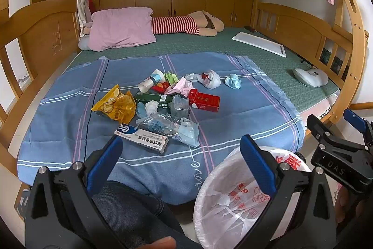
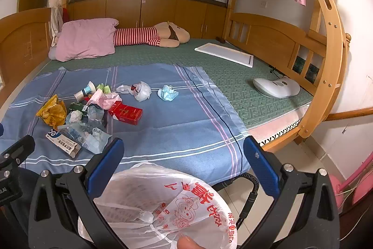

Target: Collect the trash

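Trash lies piled on a blue sheet (image 1: 244, 113) on the bed: a yellow snack bag (image 1: 115, 104), a red carton (image 1: 205, 100), a white toothpaste box (image 1: 142, 137), clear wrappers (image 1: 160, 124), a crumpled white bag (image 1: 211, 78) and a blue mask (image 1: 233, 81). A bin lined with a white bag with red print (image 1: 233, 200) stands at the bed's near edge; it also shows in the right wrist view (image 2: 163, 204). My left gripper (image 1: 181, 151) is open and empty, just short of the toothpaste box. My right gripper (image 2: 184, 155) is open and empty above the bin.
A pink pillow (image 1: 121, 27), a striped plush toy (image 1: 186, 24), a white board (image 1: 260, 43) and a white device (image 1: 310, 77) lie on the green mattress (image 1: 268, 57). Wooden bed rails (image 1: 300, 27) and a curved ladder (image 2: 326, 39) stand at the right. A dark-trousered leg (image 1: 130, 209) is below my left gripper.
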The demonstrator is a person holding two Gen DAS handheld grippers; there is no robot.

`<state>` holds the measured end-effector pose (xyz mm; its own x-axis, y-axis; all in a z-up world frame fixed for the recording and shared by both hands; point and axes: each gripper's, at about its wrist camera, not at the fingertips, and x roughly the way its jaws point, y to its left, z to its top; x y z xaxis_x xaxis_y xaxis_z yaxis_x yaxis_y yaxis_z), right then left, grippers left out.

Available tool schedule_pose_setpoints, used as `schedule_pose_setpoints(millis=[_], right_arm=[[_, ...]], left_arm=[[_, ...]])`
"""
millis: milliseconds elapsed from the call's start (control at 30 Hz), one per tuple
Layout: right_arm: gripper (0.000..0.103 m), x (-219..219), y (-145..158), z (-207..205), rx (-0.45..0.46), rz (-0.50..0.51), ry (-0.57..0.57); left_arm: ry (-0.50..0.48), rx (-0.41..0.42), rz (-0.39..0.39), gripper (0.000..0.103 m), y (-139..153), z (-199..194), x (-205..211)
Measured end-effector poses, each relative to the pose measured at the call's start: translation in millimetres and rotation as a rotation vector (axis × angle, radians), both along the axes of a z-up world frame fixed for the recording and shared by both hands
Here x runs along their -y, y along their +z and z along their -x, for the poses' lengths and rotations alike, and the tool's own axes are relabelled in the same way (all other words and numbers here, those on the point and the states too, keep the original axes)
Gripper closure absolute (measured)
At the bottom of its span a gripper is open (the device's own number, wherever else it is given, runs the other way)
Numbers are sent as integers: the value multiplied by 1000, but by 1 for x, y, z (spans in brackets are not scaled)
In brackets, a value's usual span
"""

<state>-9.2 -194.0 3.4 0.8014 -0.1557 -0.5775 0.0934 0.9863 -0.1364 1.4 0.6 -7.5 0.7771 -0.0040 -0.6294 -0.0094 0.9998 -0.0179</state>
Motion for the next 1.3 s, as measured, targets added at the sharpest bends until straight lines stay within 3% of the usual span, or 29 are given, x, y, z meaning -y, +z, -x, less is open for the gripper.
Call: schedule_pose_setpoints(millis=[1300], right_arm=[[3, -5, -2, -2, -13, -3, 2]], left_arm=[[7, -16, 27, 3, -3, 4, 1]])
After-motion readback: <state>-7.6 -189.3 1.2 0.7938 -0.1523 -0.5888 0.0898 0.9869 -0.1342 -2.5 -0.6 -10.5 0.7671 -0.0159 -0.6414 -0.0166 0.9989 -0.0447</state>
